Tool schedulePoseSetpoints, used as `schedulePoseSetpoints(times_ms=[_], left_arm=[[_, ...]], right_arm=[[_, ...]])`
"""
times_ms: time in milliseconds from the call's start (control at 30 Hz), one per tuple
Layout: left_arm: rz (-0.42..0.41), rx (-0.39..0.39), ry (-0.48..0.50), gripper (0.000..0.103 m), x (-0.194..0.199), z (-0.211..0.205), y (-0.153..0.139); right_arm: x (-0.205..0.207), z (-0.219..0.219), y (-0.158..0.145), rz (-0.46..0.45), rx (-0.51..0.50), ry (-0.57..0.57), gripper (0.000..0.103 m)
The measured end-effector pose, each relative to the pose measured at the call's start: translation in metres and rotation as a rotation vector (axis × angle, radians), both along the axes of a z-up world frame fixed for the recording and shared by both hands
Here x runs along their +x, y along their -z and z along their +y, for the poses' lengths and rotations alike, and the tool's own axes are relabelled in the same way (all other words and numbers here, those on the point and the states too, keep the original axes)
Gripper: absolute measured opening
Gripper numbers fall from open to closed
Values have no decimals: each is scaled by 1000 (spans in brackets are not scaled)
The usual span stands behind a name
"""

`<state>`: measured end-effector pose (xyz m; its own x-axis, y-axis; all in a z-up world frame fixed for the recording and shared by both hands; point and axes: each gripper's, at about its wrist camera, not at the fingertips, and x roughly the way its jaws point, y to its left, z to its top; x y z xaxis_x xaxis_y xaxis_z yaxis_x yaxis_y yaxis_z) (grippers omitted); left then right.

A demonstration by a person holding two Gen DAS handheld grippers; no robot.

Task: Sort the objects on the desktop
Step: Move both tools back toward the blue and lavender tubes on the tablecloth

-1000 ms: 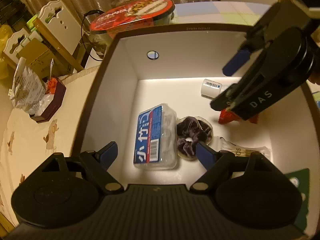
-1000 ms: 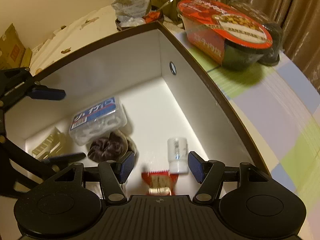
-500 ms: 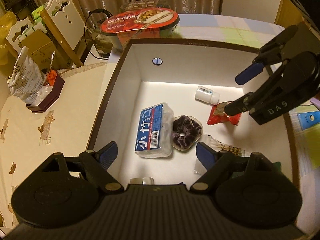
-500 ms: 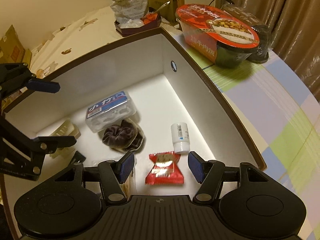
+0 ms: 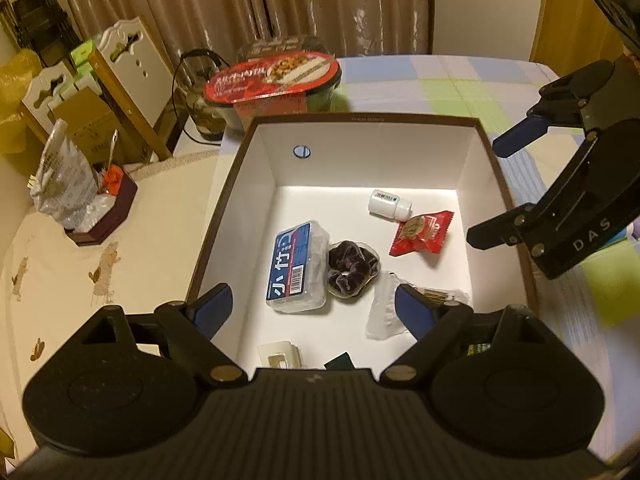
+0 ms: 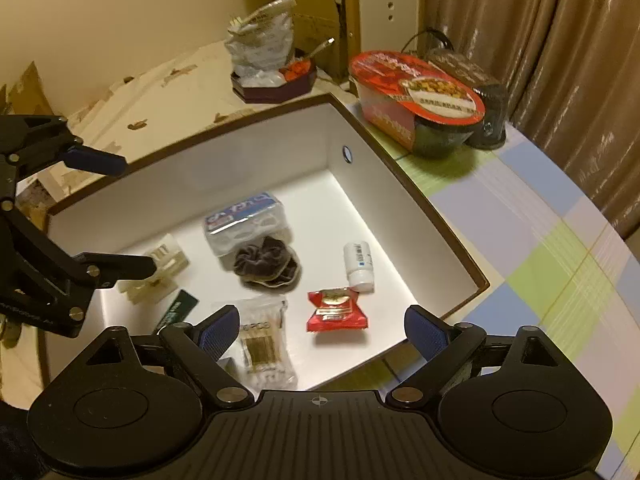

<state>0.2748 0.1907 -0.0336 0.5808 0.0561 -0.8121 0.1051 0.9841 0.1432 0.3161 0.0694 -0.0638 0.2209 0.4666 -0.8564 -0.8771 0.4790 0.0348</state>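
Note:
A white box with a brown rim holds a blue-labelled clear case, a dark scrunchie, a small white bottle, a red snack packet, a clear bag of sticks, a cream clip and a dark green card. My left gripper hovers open above the box's near side, holding nothing. Above the box's right edge my right gripper is open and empty.
An instant noodle bowl with a red lid stands behind the box, beside a glass jar. A dark tray with a plastic bag sits on the cream cloth at left. Checked tablecloth spreads to the right.
Both grippers have risen up and back out of the box. The red packet left the right gripper's fingers and now lies on the box floor; the right jaws stand wider.

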Motion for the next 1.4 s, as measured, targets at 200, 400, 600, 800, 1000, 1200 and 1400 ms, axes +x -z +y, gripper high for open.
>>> schedulePoseSetpoints(times_ms=[200, 400, 600, 800, 1000, 1200, 1400], left_arm=[[-34, 11, 3, 90, -18, -9, -14], [-55, 20, 5, 91, -38, -16, -26], [-74, 36, -4, 94, -58, -24, -34], [-82, 38, -15, 94, -76, -32, -39], [-88, 37, -22, 95, -97, -46, -42], [-91, 32, -36, 95, -112, -59, -45], [-83, 31, -55, 96, -127, -70, -44]], right_arm=[[-18, -9, -10, -23, 17, -2, 92], [-34, -19, -17, -36, 36, 1, 92], [-48, -30, -22, -52, 50, 11, 92], [-65, -44, -28, -64, 63, 5, 92], [-81, -59, -36, -74, 75, -5, 92], [-93, -73, -41, -78, 88, -17, 92], [-103, -84, -44, -73, 99, -33, 92]])
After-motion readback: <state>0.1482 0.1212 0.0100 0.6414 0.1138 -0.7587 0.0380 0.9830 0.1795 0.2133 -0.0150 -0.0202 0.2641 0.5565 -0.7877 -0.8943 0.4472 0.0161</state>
